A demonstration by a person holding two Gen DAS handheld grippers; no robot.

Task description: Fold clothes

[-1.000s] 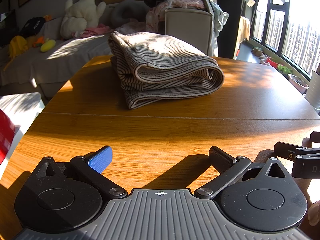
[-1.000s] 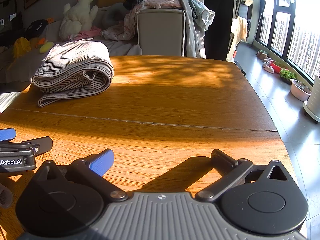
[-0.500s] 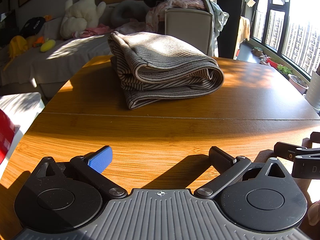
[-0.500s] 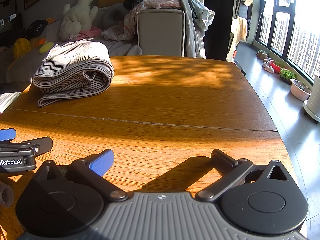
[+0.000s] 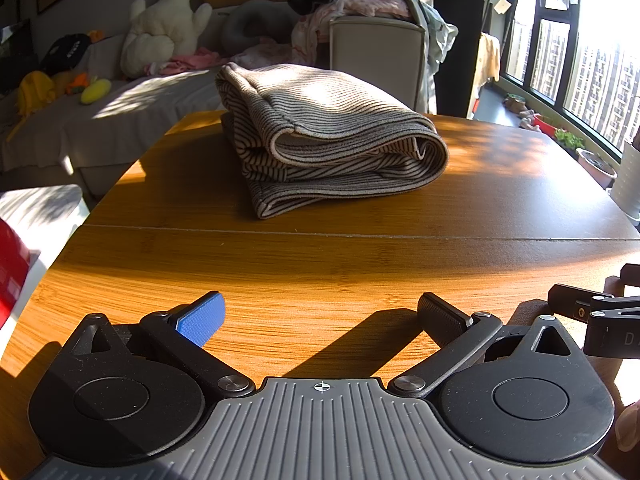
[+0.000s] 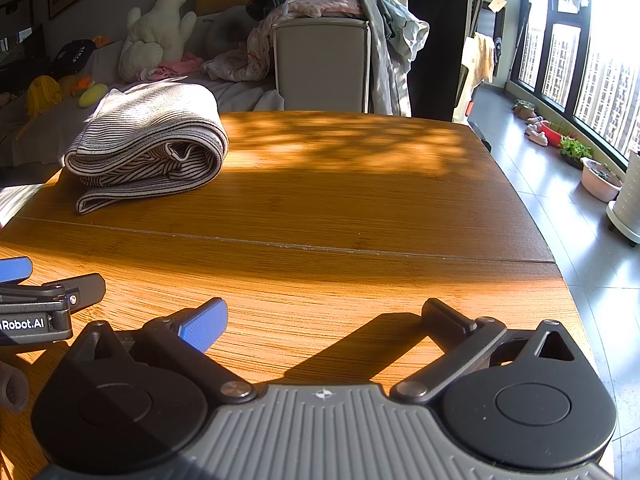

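A folded beige and dark striped garment (image 5: 328, 136) lies on the far left part of the wooden table (image 5: 320, 264); it also shows in the right wrist view (image 6: 148, 140). My left gripper (image 5: 320, 314) is open and empty, low over the table's near edge, well short of the garment. My right gripper (image 6: 324, 320) is open and empty beside it, to the right. Each gripper's side shows in the other's view: the right one in the left wrist view (image 5: 592, 320) and the left one in the right wrist view (image 6: 44, 304).
A chair (image 6: 320, 64) piled with loose clothes (image 6: 340, 4) stands behind the table. A couch with a white plush toy (image 5: 164, 40) is at the back left. Windows and potted plants (image 6: 576, 152) line the right side. A red object (image 5: 10, 264) is at the left edge.
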